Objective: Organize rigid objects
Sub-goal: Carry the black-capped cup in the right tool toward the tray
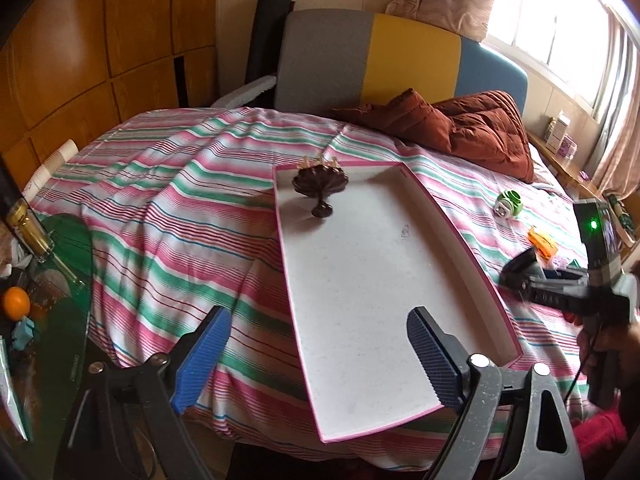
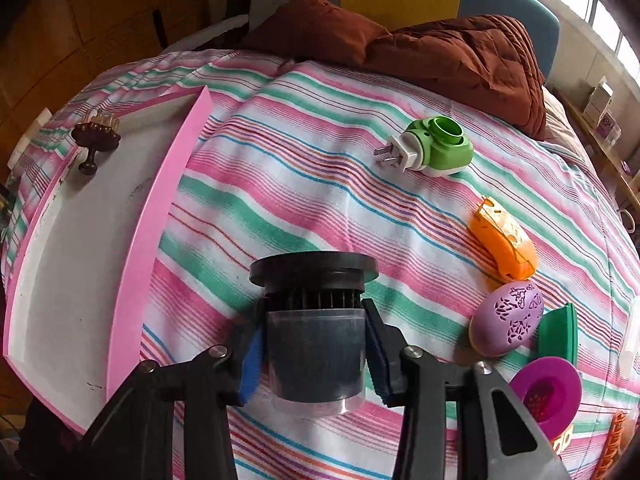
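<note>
The right gripper [image 2: 314,354] clamps the black-lidded clear canister [image 2: 316,340], long axis pointing ahead, the pink tray [image 2: 160,216] lying to its left, nearer the open, empty left gripper [image 1: 316,356].

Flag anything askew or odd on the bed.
The pink-rimmed tray overhangs the near edge of the bed, one corner unsupported. The brown comb-like piece in its far corner lies tipped over. Nothing looks spilled or broken.

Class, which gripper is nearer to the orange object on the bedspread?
Right. The right gripper, holding a black-lidded cup, sits just beside the orange object; the left gripper hovers beyond the pink-edged tray.
</note>
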A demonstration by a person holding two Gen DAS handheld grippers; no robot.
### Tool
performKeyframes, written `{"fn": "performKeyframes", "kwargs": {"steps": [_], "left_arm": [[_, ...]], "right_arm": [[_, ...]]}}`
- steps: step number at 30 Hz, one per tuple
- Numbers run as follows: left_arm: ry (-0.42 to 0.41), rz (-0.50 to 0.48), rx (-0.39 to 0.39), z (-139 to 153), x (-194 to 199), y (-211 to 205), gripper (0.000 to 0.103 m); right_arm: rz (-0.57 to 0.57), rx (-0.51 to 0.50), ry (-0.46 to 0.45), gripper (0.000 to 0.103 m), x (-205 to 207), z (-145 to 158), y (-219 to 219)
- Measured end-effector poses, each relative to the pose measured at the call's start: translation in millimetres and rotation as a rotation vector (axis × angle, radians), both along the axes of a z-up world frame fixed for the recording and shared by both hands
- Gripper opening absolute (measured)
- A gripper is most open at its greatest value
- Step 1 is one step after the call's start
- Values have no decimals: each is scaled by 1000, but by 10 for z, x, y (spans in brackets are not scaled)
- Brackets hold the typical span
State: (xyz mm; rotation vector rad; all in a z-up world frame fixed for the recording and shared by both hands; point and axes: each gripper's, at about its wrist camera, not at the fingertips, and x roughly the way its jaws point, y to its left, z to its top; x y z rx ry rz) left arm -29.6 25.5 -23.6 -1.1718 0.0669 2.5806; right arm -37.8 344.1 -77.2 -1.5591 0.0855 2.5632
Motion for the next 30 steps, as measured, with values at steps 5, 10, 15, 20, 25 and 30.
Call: {"fn": "performKeyframes", "kwargs": {"steps": [5, 10, 15, 20, 25, 30], "left_arm": [[5, 18, 11, 34, -5, -77, 92], [16, 28, 11, 63, 22, -116, 95], [30, 32, 28, 101, 40, -148, 103], [27, 40, 0, 79, 40, -131, 103], [32, 67, -36, 50, 39, -137, 103], [35, 95, -46, 32, 23, -175, 103]], "right_arm": [[-41, -39, 27, 43, 77, -63, -47], [-72, -38, 61, 43, 141, -63, -66], [-105, -58, 81, 43, 263, -39, -126], [-133, -64, 88, 43, 306, -28, -168], [-161, -97, 93, 43, 288, 25, -135], [-153, -102, 139, 43, 273, 211, -166]]}}
